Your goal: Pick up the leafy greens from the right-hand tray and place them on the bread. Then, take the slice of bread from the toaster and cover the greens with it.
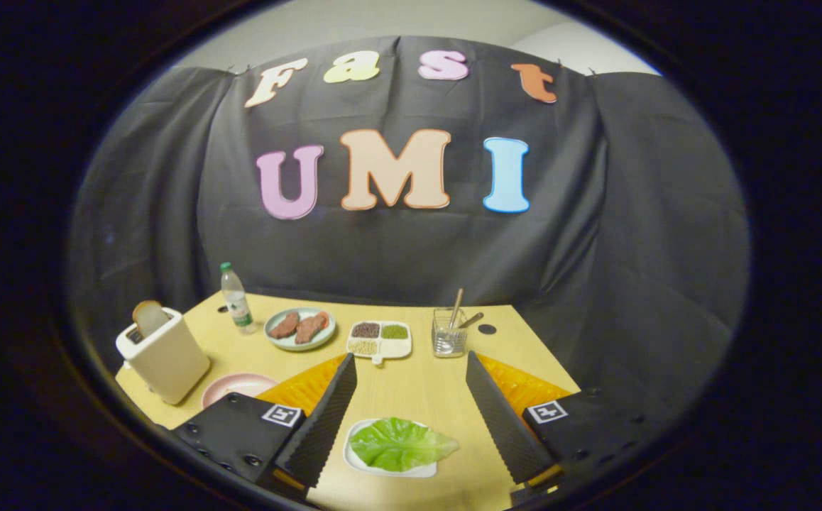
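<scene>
Gripper (411, 397) hovers with fingers spread wide apart, leafy greens (400, 443) on the tray (390, 470) between them

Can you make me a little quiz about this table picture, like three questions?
1. True or false: the hand-held gripper is squeezing the lettuce leaf.
2. What sticks out of the toaster? A) bread slice B) spoon C) bottle
3. What lies on the blue-green plate beside the water bottle?

Key
1. False: its fingers are open, and the leaf lies on its white tray between them.
2. A, the bread slice.
3. Brown meat pieces.
</scene>
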{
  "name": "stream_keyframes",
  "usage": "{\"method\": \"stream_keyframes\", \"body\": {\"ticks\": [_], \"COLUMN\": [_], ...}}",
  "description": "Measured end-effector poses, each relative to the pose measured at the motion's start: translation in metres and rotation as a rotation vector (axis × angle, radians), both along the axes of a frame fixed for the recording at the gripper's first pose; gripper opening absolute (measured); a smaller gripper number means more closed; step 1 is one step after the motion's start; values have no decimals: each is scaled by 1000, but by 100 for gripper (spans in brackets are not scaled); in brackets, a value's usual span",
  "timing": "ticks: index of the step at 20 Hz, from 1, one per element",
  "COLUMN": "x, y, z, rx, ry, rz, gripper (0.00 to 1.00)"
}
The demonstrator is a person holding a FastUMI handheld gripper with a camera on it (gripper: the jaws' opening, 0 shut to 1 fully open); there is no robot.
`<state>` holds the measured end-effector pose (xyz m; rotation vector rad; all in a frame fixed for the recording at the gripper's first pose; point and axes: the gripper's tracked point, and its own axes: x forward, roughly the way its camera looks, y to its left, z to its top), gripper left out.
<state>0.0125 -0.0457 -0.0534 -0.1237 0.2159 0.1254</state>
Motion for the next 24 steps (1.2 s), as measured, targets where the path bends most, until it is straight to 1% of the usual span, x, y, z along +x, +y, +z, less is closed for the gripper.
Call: {"method": "stream_keyframes", "body": {"ticks": [6, 8, 12, 14, 16, 20, 24], "x": [12, 20, 31, 30, 35, 36, 35], "y": [-25, -35, -45, -54, -62, -76, -71], "z": [-41, -63, -112, -135, -156, -201, -226], "rx": [-2, -2, 47, 59, 42, -35, -90], "ry": [180, 257, 424, 512, 579, 718, 806], "rz": [94, 115, 154, 172, 184, 203, 254], "gripper": [99, 99, 99, 99, 99, 99, 99]}}
